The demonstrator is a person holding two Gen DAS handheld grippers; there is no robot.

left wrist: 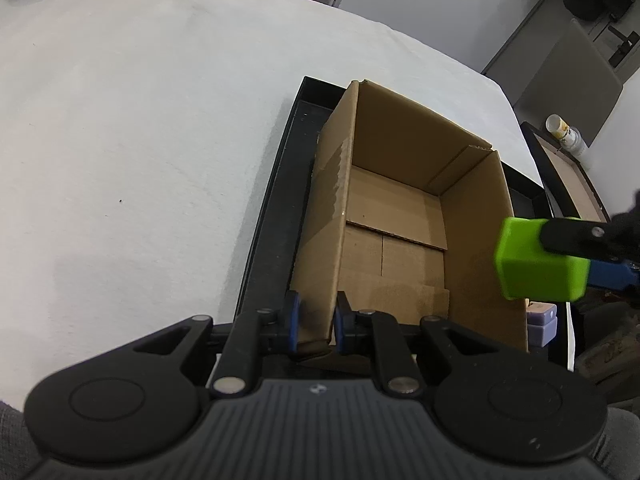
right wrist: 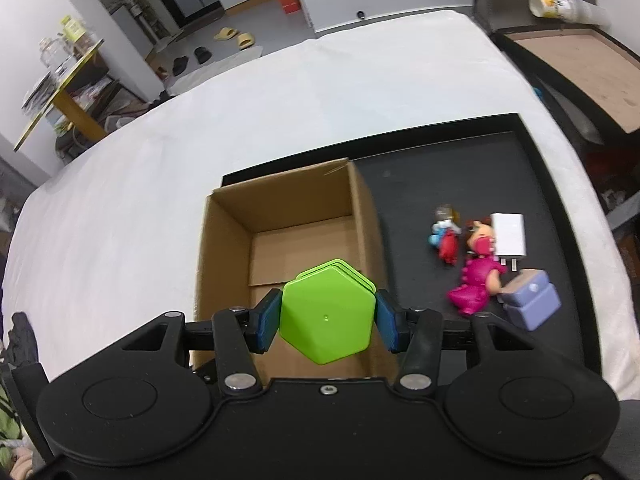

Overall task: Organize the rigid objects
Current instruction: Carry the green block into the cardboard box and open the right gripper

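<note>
While the open brown cardboard box point(right wrist: 304, 240) on the black tray point(right wrist: 460, 168) sits empty, the left gripper point(left wrist: 316, 320) pinches its near wall and the right gripper point(right wrist: 326, 316), clamping a green hexagonal plastic block point(right wrist: 326, 316), hovers above it; toy figures point(right wrist: 476, 276), a white charger point(right wrist: 508, 236) and a lilac block point(right wrist: 530, 300) wait beside the box.

Yellow slippers point(right wrist: 234, 37), paper cup point(right wrist: 568, 7)

Both grippers: black ribbed housings, 2 round black discs, silver screws, blue-padded jaws.
</note>
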